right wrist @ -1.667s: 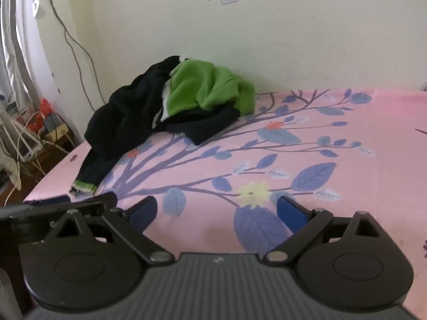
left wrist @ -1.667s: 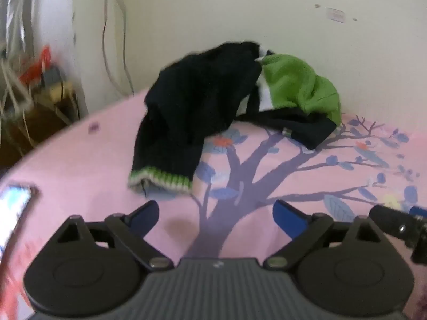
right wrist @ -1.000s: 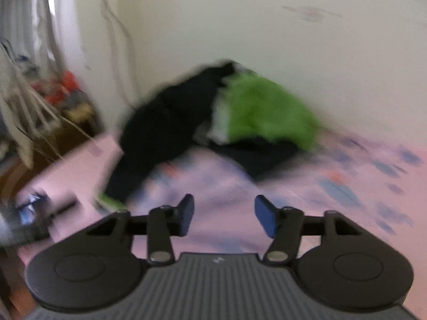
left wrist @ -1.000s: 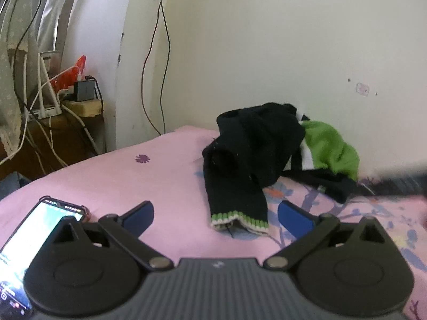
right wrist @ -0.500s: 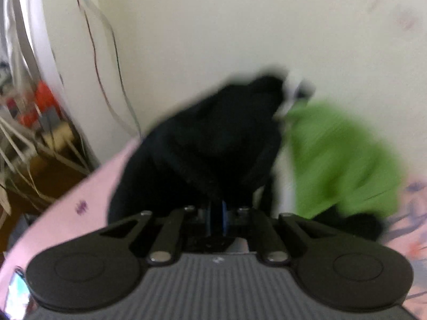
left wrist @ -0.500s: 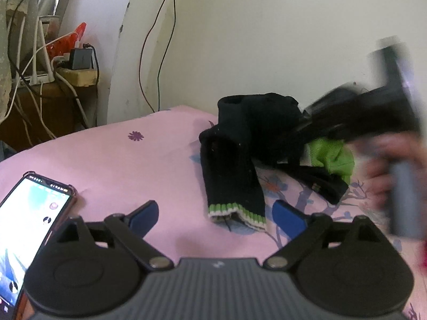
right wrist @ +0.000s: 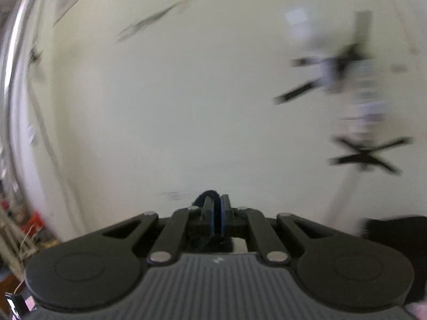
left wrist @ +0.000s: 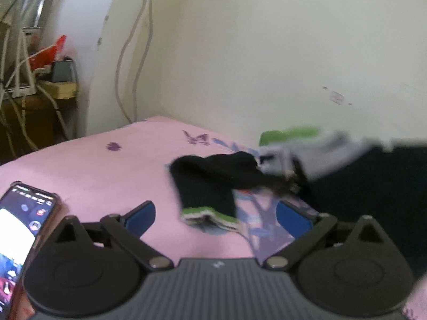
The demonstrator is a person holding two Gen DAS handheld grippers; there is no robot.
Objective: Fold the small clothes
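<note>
The left tongs [left wrist: 215, 214] hovered over the pink bedsheet [left wrist: 106, 170], its blue pads spread wide with nothing between them; its jaws had just been opening a little further. Ahead of it the black sweater [left wrist: 213, 181] lay stretched and blurred, its green-trimmed cuff [left wrist: 208, 217] on the sheet, its far end smeared toward the right edge, where the green panel [left wrist: 288, 133] was barely readable. A phone [left wrist: 21, 229] sat cut off at the left. The right tongs [right wrist: 216, 213] was pinched tight on dark knit [right wrist: 208, 196], mostly hidden behind the pads; the wall [right wrist: 186, 93] beyond was motion-blurred.
</note>
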